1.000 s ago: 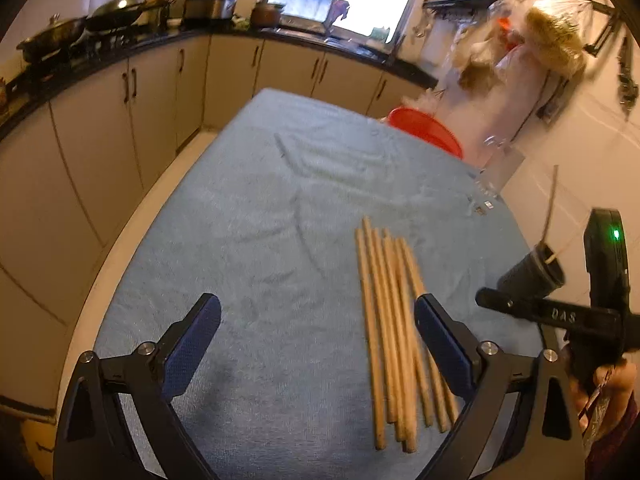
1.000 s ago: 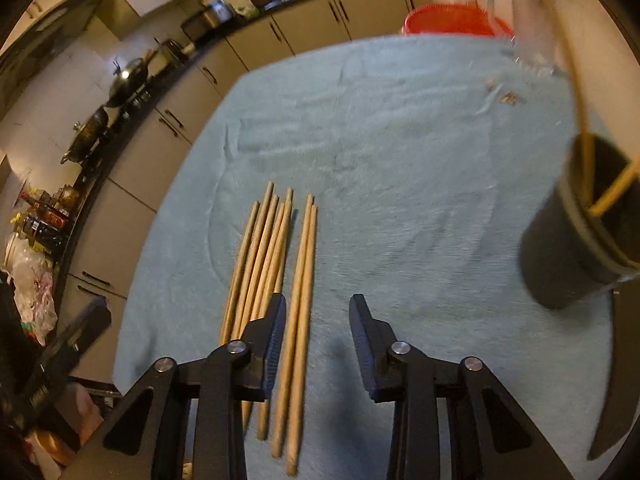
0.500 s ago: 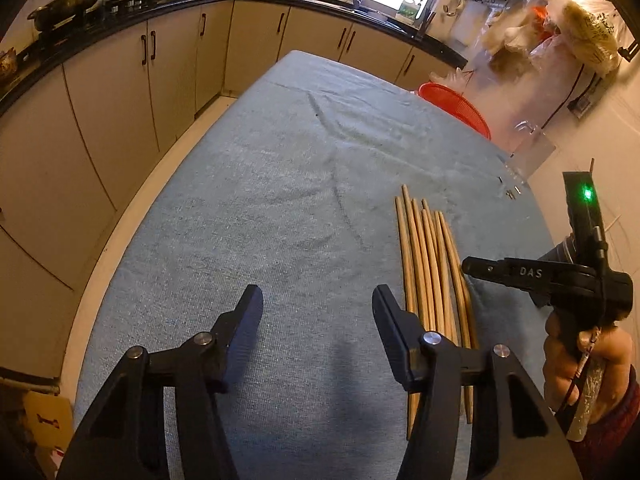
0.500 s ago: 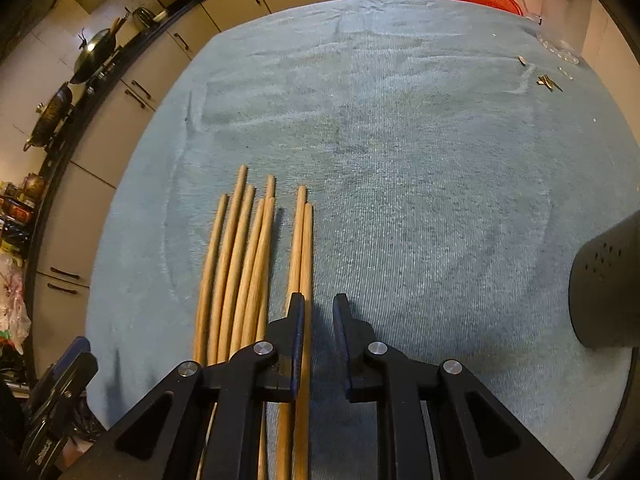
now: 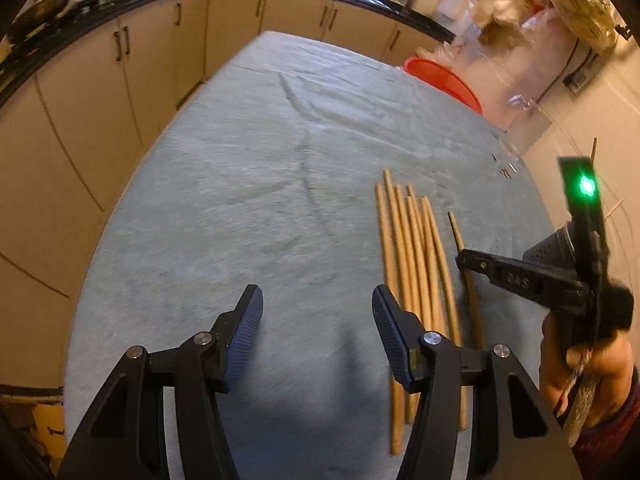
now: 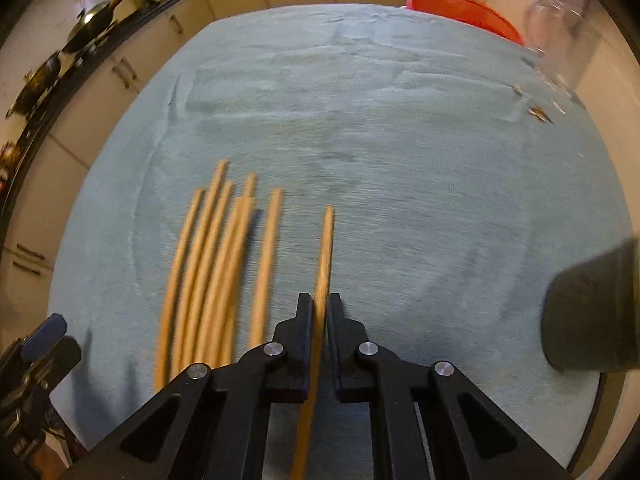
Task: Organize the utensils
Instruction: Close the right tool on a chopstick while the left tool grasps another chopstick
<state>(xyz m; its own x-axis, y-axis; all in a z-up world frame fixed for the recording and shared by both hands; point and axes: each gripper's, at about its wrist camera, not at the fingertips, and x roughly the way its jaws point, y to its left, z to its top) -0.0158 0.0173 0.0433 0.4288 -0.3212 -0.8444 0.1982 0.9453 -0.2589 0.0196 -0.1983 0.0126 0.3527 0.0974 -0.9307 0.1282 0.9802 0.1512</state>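
Several wooden chopsticks (image 6: pixel 208 264) lie side by side on the blue-grey cloth (image 6: pixel 400 200). My right gripper (image 6: pixel 319 304) is shut on one chopstick (image 6: pixel 325 256), which stands apart to the right of the row and points away from me. The left wrist view shows that gripper (image 5: pixel 464 258) at the right side of the row of chopsticks (image 5: pixel 412 260), on the single chopstick (image 5: pixel 454 232). My left gripper (image 5: pixel 318 304) hangs open over bare cloth just left of the row, nothing between its fingers. A black perforated holder (image 6: pixel 592 312) stands at the right.
A red basin (image 5: pixel 444 80) sits past the table's far right corner, with a clear jug (image 6: pixel 560 40) near it. Small metal bits (image 6: pixel 540 112) lie on the cloth there. Kitchen cabinets (image 5: pixel 100 100) run along the left. A hand (image 5: pixel 576 364) holds the right gripper.
The right jaws closed onto the rightmost chopstick, which now sits apart from the row. The left jaws narrowed, and the left gripper sank nearer the cloth.
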